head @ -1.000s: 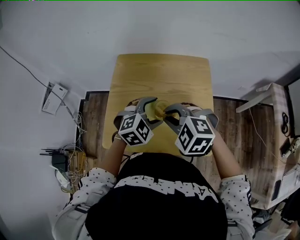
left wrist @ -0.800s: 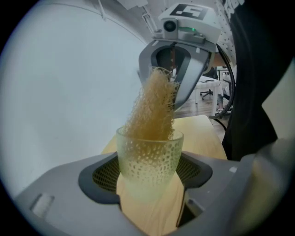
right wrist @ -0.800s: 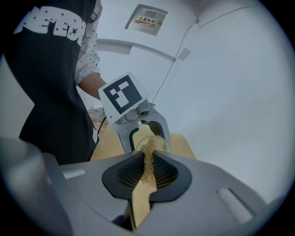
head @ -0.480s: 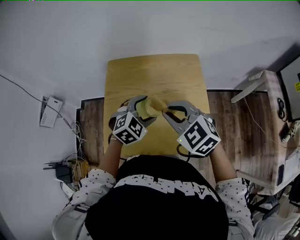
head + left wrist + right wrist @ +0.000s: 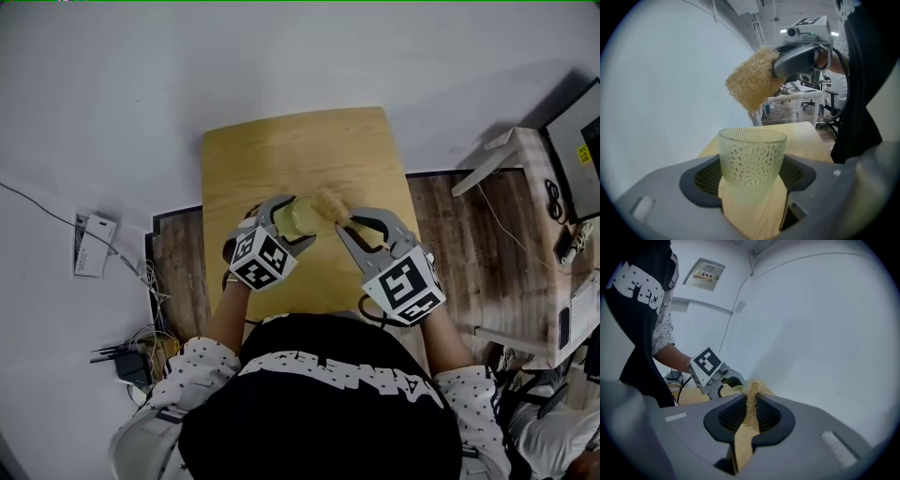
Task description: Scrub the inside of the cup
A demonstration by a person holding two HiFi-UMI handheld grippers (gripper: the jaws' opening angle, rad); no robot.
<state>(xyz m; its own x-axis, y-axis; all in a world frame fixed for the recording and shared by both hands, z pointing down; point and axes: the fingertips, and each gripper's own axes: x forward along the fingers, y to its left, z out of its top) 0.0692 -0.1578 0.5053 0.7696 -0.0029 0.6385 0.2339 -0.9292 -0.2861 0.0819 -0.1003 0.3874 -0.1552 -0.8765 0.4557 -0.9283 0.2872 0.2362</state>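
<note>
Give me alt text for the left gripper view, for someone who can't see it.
The left gripper grips a pale green cup with a netlike pattern, mouth toward the top of the picture. Above its rim, the right gripper holds a tan fibrous scrubber, outside the cup; a wooden table lies beyond.

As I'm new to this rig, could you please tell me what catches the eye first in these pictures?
A pale, textured cup sits clamped in the left gripper over the wooden table. Near its open mouth, a tan fibrous scrubber is pinched in the right gripper, not yet inside the cup.
</note>
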